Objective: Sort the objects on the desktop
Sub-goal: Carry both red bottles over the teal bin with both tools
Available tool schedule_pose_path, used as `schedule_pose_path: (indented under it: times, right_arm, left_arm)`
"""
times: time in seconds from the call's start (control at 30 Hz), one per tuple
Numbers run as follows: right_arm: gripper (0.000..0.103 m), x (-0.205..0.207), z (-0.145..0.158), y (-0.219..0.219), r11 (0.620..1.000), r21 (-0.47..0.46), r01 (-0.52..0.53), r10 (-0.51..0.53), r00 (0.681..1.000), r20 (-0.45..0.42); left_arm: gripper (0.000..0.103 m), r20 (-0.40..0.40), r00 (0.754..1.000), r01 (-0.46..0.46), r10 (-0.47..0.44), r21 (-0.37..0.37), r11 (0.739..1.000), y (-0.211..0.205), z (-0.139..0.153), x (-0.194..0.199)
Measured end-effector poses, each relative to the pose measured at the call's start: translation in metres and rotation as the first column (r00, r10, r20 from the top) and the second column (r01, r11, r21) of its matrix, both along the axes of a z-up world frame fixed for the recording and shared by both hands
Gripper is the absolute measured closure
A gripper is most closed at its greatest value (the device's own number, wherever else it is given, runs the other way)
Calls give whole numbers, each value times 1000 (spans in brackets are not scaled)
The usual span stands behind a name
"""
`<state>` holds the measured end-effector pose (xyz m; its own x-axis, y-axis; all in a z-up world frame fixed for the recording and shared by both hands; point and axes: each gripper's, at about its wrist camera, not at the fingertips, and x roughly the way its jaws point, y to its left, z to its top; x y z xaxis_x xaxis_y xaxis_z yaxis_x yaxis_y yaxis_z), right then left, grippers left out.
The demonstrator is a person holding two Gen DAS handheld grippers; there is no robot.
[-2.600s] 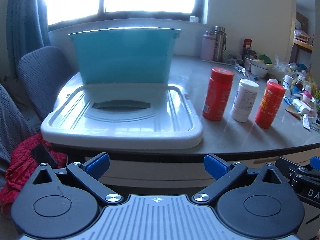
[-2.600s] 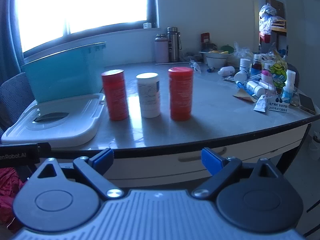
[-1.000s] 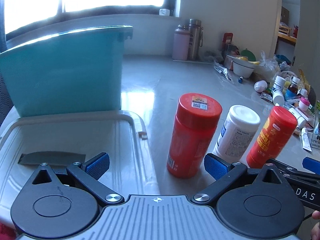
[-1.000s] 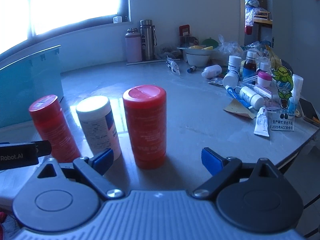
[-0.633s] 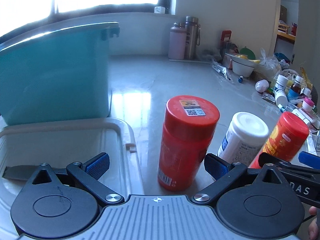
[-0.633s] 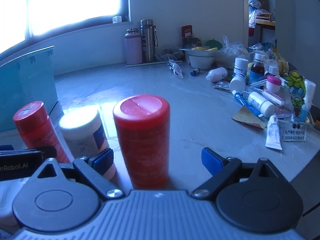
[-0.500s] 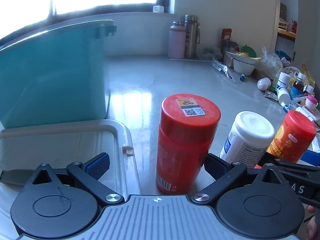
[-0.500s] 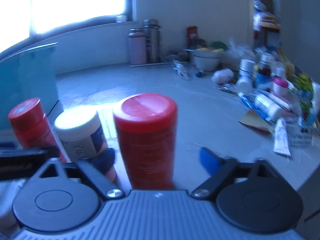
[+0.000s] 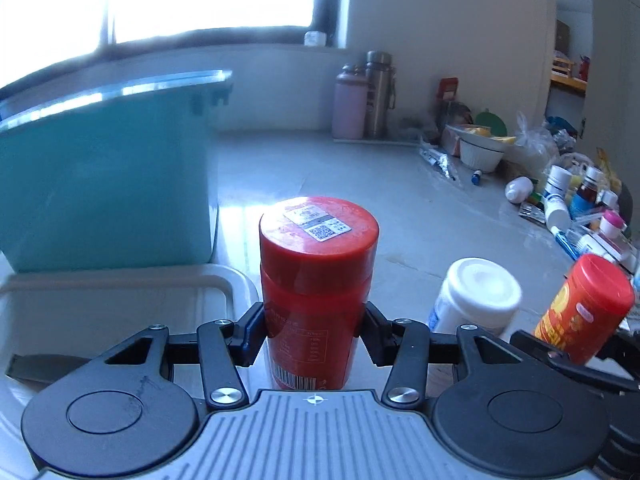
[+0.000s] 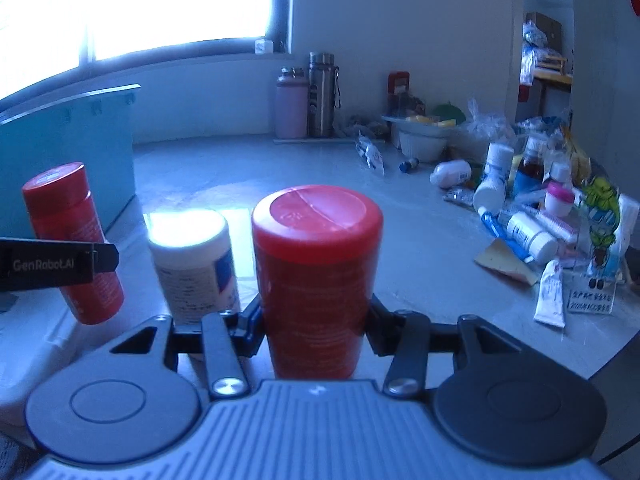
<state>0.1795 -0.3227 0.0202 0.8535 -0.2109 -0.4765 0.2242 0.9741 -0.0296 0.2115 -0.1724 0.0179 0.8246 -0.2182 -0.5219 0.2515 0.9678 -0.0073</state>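
Observation:
My left gripper (image 9: 314, 334) is shut on a red bottle with a QR sticker on its cap (image 9: 316, 300), which also shows at the left of the right wrist view (image 10: 72, 240), tilted. My right gripper (image 10: 316, 328) is shut on a red-orange bottle (image 10: 316, 280), seen at the right of the left wrist view (image 9: 580, 308). A white bottle (image 9: 472, 300) stands between them on the grey table (image 9: 400, 216); it shows in the right wrist view too (image 10: 192, 264).
A teal bin (image 9: 108, 176) stands at the left behind its white lid (image 9: 120, 312). Two flasks (image 9: 368, 96) stand at the back wall. A heap of small bottles, tubes and packets (image 10: 532, 216) and a white bowl (image 10: 424, 140) crowd the right side.
Both grippers moved forward over the table, each around its bottle, and closed on it. The bottle in the left gripper now looks tilted.

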Motion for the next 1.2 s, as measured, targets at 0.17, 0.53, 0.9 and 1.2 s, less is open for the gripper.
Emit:
schedule_pose_path:
  times: [0.17,0.53,0.9,1.2]
  right_arm:
    - [54,-25,14,10,1000,-7,-14,14,1000,27]
    - [54,-91,38,52,998,9,-65,64,996,64]
    - [54,-119,47,106,984,19,-176,175,983,55]
    - [54,-109,56,153,960,-2,-280,280,958,58]
  left_arm:
    - [53,5,1000,-2,2,-13,1000,12,16,-30]
    - [53,35,998,-42,43,-17,999,65,45,-125]
    - [53,3,988,-155,155,-41,987,143,54,-180]
    - [53,3,973,-230,230,-47,972,202,66,-185]
